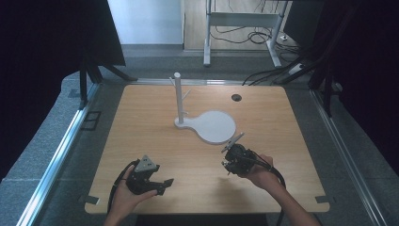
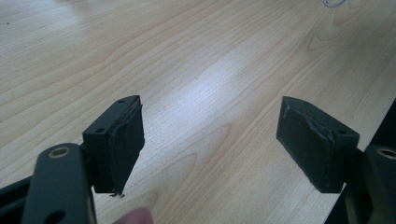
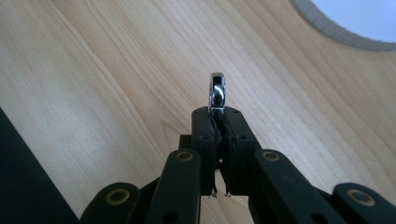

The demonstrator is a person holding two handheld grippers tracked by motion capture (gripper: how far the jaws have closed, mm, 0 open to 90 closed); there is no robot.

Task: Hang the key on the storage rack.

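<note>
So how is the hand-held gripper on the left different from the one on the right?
The left black hand-held gripper has its jaws wide apart with nothing between them, while the right black hand-held gripper has its jaws pressed shut on a thin shiny metal piece. In the high view the left one sits nearer the pale wooden table's front edge, and the right one is closer to the white stand's round base. Both are held over the table.

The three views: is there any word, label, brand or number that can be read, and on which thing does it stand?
None: no view holds readable text.
White stand: plain, no print.
Left gripper and right gripper: black parts, no lettering seen.
Shiny metal piece in the right gripper: no marking visible.
Wooden table: bare grain.
</note>
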